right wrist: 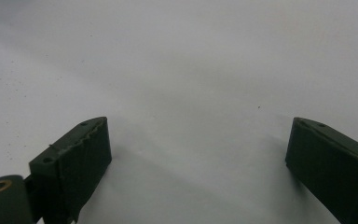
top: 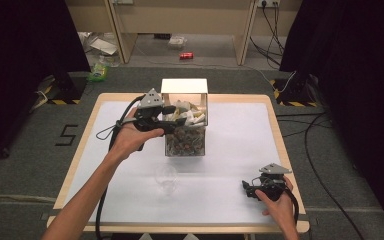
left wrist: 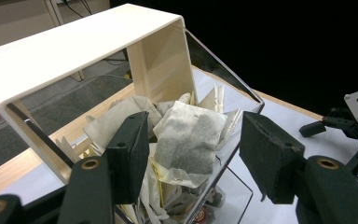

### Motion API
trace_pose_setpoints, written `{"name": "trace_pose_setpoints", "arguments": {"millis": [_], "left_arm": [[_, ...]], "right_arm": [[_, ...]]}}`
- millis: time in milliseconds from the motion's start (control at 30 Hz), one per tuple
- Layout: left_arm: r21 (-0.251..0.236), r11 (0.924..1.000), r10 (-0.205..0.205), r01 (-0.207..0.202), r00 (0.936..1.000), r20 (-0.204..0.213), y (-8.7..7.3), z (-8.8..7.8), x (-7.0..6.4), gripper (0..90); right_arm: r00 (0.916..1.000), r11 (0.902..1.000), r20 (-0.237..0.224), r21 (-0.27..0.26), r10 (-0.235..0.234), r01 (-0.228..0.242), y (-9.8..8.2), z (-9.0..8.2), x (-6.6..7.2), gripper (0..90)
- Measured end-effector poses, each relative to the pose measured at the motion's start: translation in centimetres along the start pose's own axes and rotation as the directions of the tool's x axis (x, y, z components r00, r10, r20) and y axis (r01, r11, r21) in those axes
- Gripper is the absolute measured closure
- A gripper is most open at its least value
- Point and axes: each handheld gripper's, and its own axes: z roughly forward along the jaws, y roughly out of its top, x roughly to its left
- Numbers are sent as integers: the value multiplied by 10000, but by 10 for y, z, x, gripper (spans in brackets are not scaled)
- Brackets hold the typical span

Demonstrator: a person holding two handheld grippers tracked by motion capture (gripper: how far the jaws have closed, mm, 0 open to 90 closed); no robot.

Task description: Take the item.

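Observation:
A clear box [top: 186,134] with a white lid [top: 184,86] propped open stands at the table's middle back, stuffed with paper tea bags [top: 190,116]. My left gripper [top: 176,116] hovers at the box's open top, jaws open. In the left gripper view a tea bag [left wrist: 189,135] lies between the open jaws of the left gripper [left wrist: 193,142], untouched by either pad. An empty clear glass [top: 166,178] stands in front of the box. My right gripper [top: 246,189] rests low at the table's front right; in the right gripper view its jaws stand wide open over bare white tabletop [right wrist: 182,84].
The white table sheet [top: 230,150] has a wooden rim [top: 279,135]. Cables trail from both grippers. Beyond the table lie floor clutter and a red can [top: 186,56]. In the left gripper view, the right gripper [left wrist: 354,126] appears far off.

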Motion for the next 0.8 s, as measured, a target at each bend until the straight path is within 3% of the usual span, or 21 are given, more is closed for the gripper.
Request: {"name": "trace_pose_setpoints", "arguments": {"millis": [800], "left_arm": [[332, 9994, 71, -72, 10000, 31, 3, 16, 1, 456]], "right_arm": [[10000, 10000, -2, -2, 2, -2, 0, 0, 0, 72]]}}
